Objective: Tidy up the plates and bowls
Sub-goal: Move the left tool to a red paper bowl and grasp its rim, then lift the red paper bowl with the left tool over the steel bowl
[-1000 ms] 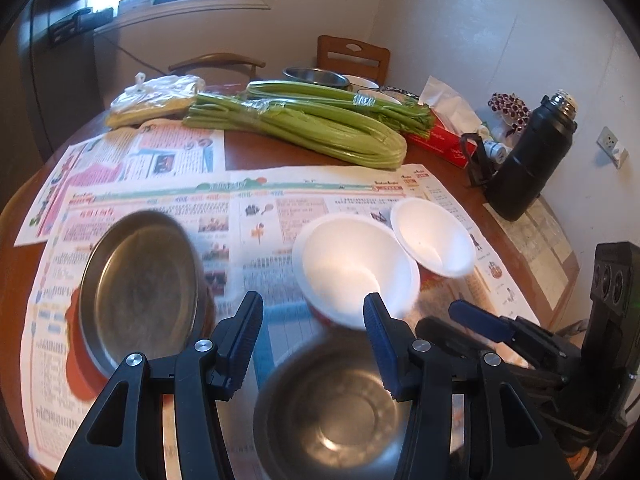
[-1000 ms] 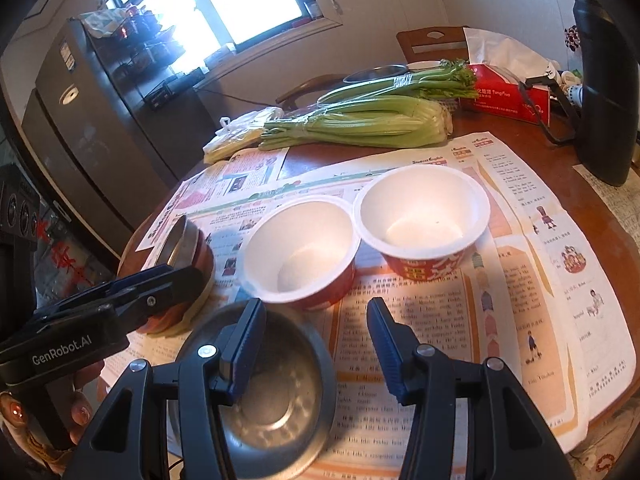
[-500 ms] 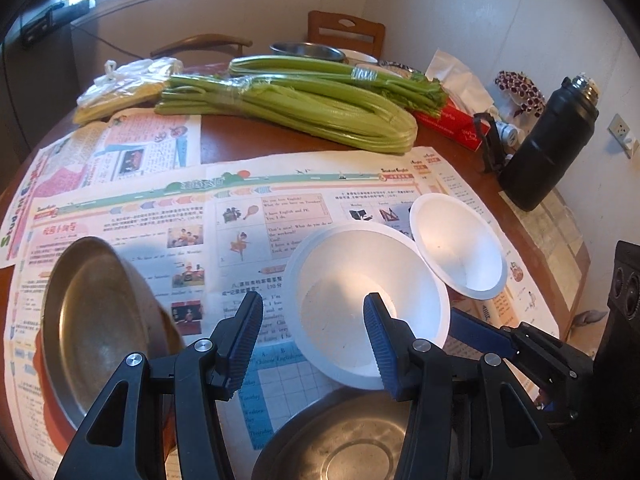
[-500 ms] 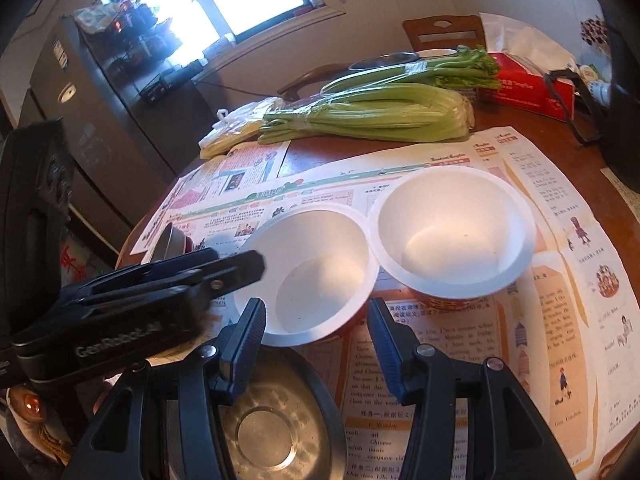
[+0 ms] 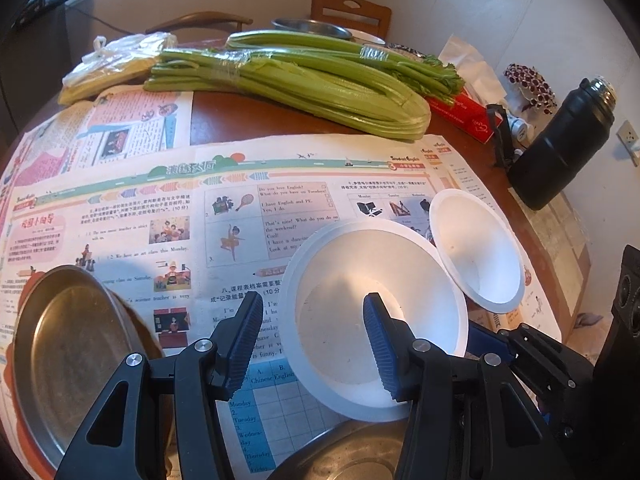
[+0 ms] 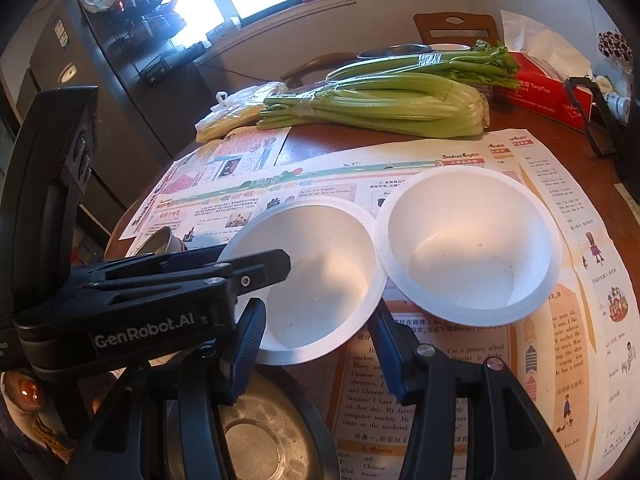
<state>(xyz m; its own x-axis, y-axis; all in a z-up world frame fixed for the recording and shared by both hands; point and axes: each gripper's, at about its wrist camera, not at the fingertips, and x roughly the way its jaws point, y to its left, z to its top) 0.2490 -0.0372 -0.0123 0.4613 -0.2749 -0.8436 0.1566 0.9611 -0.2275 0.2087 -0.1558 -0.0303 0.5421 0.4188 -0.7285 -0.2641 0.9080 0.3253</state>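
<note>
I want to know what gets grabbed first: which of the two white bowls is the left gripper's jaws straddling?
The nearer white bowl, beside the steel plate; the left gripper straddles its rim, unlike the far bowl.

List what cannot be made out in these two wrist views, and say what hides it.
- Round steel dish nearest the camera: right wrist view, covered by the right gripper and cut by the bottom edge.
- Stacked metal and red plates: right wrist view, mostly behind the left gripper.
- Tall black flask: right wrist view, only a dark sliver at the frame's right edge.
</note>
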